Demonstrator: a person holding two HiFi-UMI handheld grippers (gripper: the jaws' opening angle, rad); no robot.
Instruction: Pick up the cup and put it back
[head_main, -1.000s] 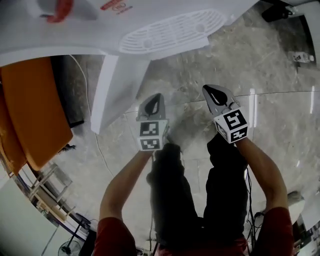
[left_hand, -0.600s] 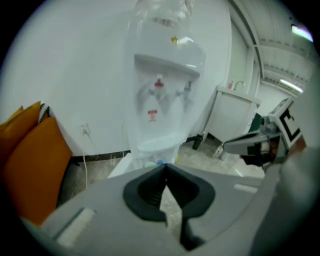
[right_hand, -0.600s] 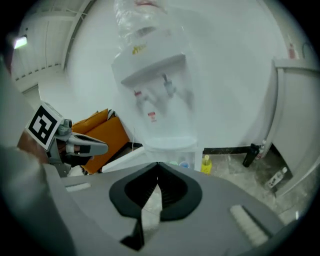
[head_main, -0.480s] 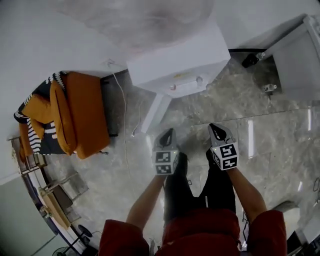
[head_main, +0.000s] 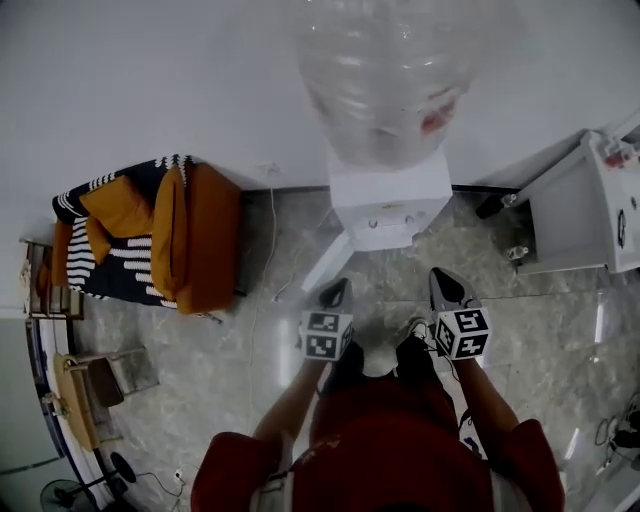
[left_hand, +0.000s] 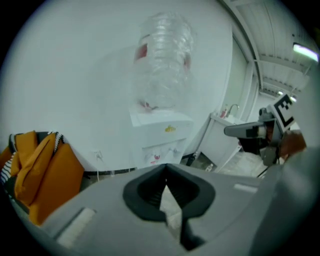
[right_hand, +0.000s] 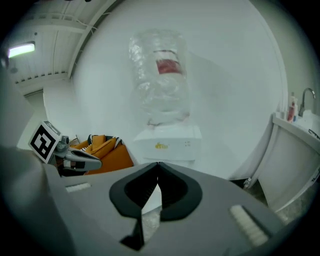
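— Where is the cup relative to your fingers?

— I can't tell; none of my views shows it. My left gripper (head_main: 337, 292) and my right gripper (head_main: 446, 282) are both clenched, tips pressed together, with nothing between them.

— What are they facing?

— The water dispenser (head_main: 388, 205). I hold both grippers in front of it, side by side and apart from each other, above the grey stone floor (head_main: 250, 380). Neither touches the dispenser. The left one is before its left corner, the right one just past its right edge.

— What's on the dispenser?

— A big clear bottle (head_main: 385, 90) with a red label stands on top of it. In both gripper views it rises straight beyond my closed tips.

— And around it?

— An orange sofa (head_main: 195, 240) with a striped cushion sits to the left of the dispenser, against the same white wall (head_main: 150, 80). A white cabinet (head_main: 575, 215) with a tap on it stands to the dispenser's right. In the left gripper view, my right gripper shows to the right of the dispenser, in front of that cabinet.
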